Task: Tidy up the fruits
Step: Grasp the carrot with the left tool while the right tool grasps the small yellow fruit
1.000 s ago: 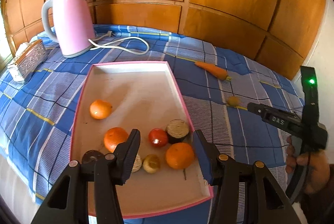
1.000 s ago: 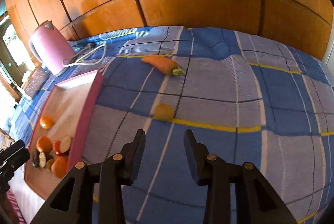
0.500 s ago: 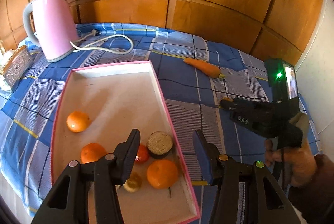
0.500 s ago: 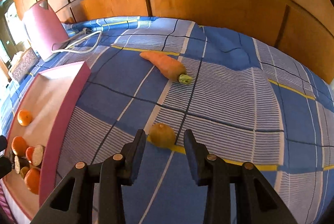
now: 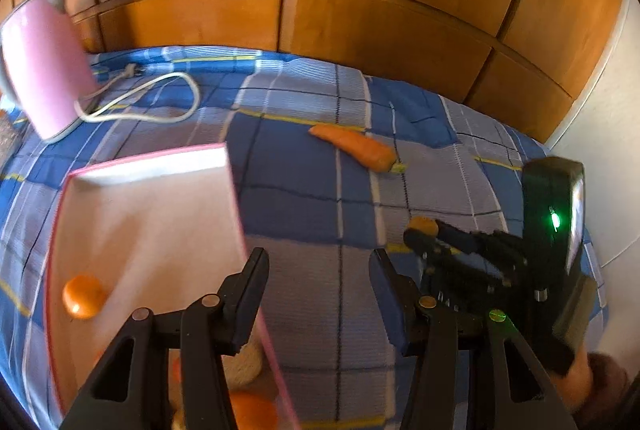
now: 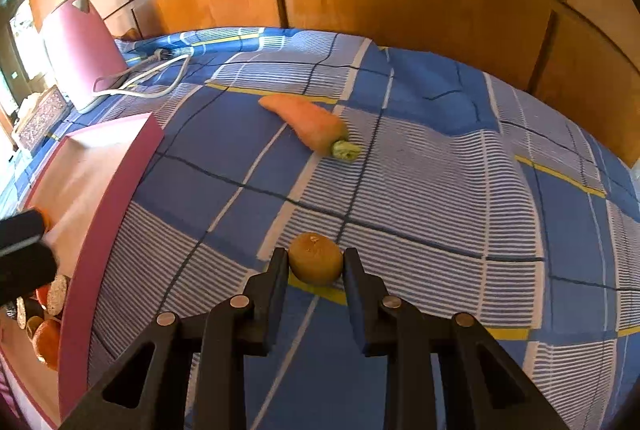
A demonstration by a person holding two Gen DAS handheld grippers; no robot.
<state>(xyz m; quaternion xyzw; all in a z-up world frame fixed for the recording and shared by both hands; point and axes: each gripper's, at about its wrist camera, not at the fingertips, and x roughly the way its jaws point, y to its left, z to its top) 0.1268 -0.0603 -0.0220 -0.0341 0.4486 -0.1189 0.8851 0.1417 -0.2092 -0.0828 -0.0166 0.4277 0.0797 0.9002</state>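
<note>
Yellow-brown fruit on blue checked bedspread.

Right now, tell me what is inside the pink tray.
In the pink tray lie oranges, a cut round fruit and some smaller pieces at the near end. The left fingers cover part of that pile; the far end is bare.

Both cams ride a gripper and tilt down over the checked bedspread toward the wood wall, the left one hanging close above the pink tray's right edge, the right one further right of the tray, and both catch the carrot and kettle.
</note>
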